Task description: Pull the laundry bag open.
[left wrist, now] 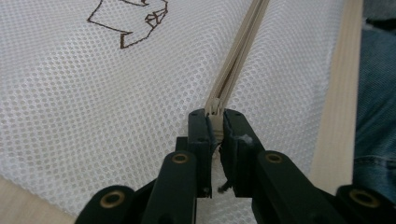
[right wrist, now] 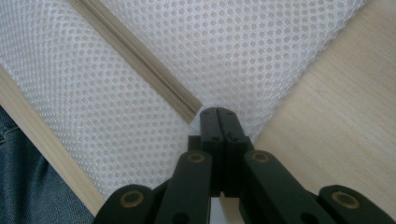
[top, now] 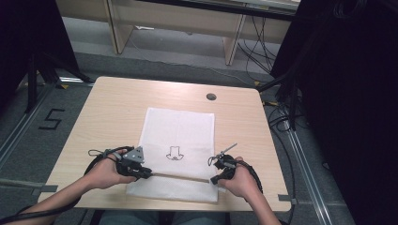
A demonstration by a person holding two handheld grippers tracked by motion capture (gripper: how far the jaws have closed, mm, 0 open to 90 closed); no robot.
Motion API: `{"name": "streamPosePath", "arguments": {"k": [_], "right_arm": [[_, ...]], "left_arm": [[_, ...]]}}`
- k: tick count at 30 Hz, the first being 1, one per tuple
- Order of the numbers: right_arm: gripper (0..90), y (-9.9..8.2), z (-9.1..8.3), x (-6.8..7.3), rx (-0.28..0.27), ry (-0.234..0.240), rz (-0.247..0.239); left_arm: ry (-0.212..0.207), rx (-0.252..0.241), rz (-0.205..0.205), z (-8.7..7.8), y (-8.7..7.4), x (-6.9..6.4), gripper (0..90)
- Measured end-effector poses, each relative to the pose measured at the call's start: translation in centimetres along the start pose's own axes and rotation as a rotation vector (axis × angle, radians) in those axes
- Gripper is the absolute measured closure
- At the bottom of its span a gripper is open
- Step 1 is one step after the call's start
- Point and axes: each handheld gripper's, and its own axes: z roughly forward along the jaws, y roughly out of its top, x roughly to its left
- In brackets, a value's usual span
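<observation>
A white mesh laundry bag [top: 180, 152] with a small brown drawing [top: 175, 153] lies flat in the middle of the light wooden table [top: 108, 110]. A beige zipper [top: 180, 176] runs across the bag near the edge closest to the person.

The left hand-held gripper [top: 146, 174] is closed tight on the beige zipper pull [left wrist: 215, 116], at the left end of the zipper. You can see the little tab pinched between its black jaws.

The right hand-held gripper [top: 214, 180] is closed on the white mesh at the right end of the zipper [right wrist: 135, 60], near the bag's corner. It probably holds the cloth there so the bag stays stretched and does not bunch up. Then the left one could slide the pull along the zipper more easily.
</observation>
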Motion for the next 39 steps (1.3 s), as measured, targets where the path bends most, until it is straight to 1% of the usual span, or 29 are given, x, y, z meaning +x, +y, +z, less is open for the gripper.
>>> {"name": "streamPosePath", "arguments": {"k": [1, 2, 3, 4, 5, 6, 9, 10, 11, 12, 13, 15, 18, 19, 20, 21, 22, 23, 24, 25, 26, 27, 28, 29, 30, 32, 33, 35, 39], "right_arm": [[90.0, 0.0, 0.1, -0.1, -0.009, -0.001, -0.006], [90.0, 0.0, 0.1, -0.1, -0.016, 0.002, -0.015], [90.0, 0.0, 0.0, -0.1, -0.006, 0.007, -0.008], [90.0, 0.0, 0.0, 0.0, -0.007, 0.005, -0.006], [90.0, 0.0, 0.0, 0.0, -0.007, 0.004, -0.008], [90.0, 0.0, 0.0, 0.0, -0.004, -0.001, 0.006], [90.0, 0.0, 0.0, 0.0, 0.000, 0.001, 0.003], [90.0, 0.0, 0.0, 0.0, 0.000, 0.001, 0.002], [90.0, 0.0, 0.1, -0.1, -0.013, -0.001, -0.015], [90.0, 0.0, 0.1, -0.1, -0.015, 0.000, -0.014], [90.0, 0.0, 0.0, 0.0, -0.002, 0.002, 0.006], [90.0, 0.0, 0.0, -0.1, -0.010, 0.003, -0.006], [90.0, 0.0, 0.0, -0.1, -0.006, 0.003, 0.000], [90.0, 0.0, 0.0, 0.0, -0.004, 0.003, 0.005], [90.0, 0.0, 0.0, 0.0, -0.005, 0.004, 0.006], [90.0, -0.1, 0.0, -0.1, -0.006, 0.009, 0.010], [90.0, -0.1, 0.0, -0.1, -0.004, 0.009, 0.006], [90.0, -0.1, 0.0, -0.1, -0.008, 0.007, 0.002], [90.0, -0.1, 0.0, -0.1, -0.006, 0.008, 0.005], [90.0, -0.1, 0.0, -0.2, -0.004, 0.009, 0.005], [90.0, 0.0, 0.0, -0.2, -0.010, 0.010, -0.010], [90.0, 0.0, 0.0, -0.1, -0.001, 0.009, 0.006], [90.0, 0.0, 0.0, -0.1, 0.000, 0.008, 0.005], [90.0, 0.0, 0.0, 0.0, 0.003, 0.010, 0.015], [90.0, -0.1, 0.1, 0.1, 0.000, 0.013, 0.024], [90.0, 0.0, 0.0, -0.1, -0.006, 0.002, -0.001], [90.0, -0.1, 0.0, 0.0, 0.002, 0.001, 0.019], [90.0, -0.1, 0.0, 0.0, 0.002, 0.004, 0.018], [90.0, -0.1, -0.1, 0.0, 0.000, 0.008, 0.012]], "left_arm": [[-0.012, -0.013, -0.022, 0.0, -0.1, 0.0, 81.8], [-0.006, -0.023, -0.033, 0.0, -0.1, -0.1, 81.8], [-0.001, -0.002, 0.009, -0.1, 0.0, 0.0, 81.8], [0.002, -0.003, 0.004, 0.0, 0.1, -0.1, 81.8], [0.003, -0.003, 0.012, -0.1, 0.1, 0.0, 81.8], [0.002, -0.001, -0.002, 0.0, 0.0, 0.0, 81.8], [0.002, -0.005, -0.005, 0.0, 0.0, -0.2, 81.8], [0.000, -0.005, -0.004, 0.0, 0.0, -0.2, 81.8], [0.002, -0.003, -0.001, 0.0, 0.0, -0.2, 81.8], [0.005, 0.002, 0.000, -0.1, 0.1, -0.2, 81.8], [0.006, 0.003, 0.000, -0.1, 0.1, -0.2, 81.8], [0.006, 0.000, -0.002, -0.1, 0.1, -0.2, 81.9], [0.006, 0.005, 0.001, 0.0, 0.0, -0.2, 81.8], [0.024, 0.032, 0.027, -0.1, 0.0, -0.1, 81.9], [0.048, 0.054, 0.031, -0.1, -0.2, 0.0, 81.9], [0.051, 0.067, 0.033, -0.3, -0.5, 0.4, 81.8], [0.047, 0.053, 0.009, -0.4, -0.7, 0.5, 81.9], [0.056, 0.046, 0.003, -0.6, -1.0, 0.7, 81.8], [0.046, 0.030, -0.028, -0.9, -1.3, 0.8, 81.9], [0.039, 0.018, -0.041, -1.2, -1.5, 0.8, 81.8], [0.036, 0.002, -0.056, -1.2, -1.6, 0.7, 81.8], [0.046, 0.012, -0.030, -1.4, -1.5, 0.7, 81.8], [0.051, 0.018, -0.026, -1.3, -1.5, 0.5, 81.8], [0.060, 0.021, -0.007, -1.3, -1.4, 0.5, 81.8], [0.058, 0.026, -0.008, -1.3, -1.5, 0.5, 81.8], [0.052, 0.021, -0.014, -1.2, -1.6, 0.5, 81.8], [0.055, 0.023, -0.011, -1.3, -1.6, 0.5, 81.8], [0.054, 0.026, -0.009, -1.3, -1.6, 0.5, 81.8], [0.054, 0.030, -0.030, -1.2, -1.7, 0.3, 81.9]]}}
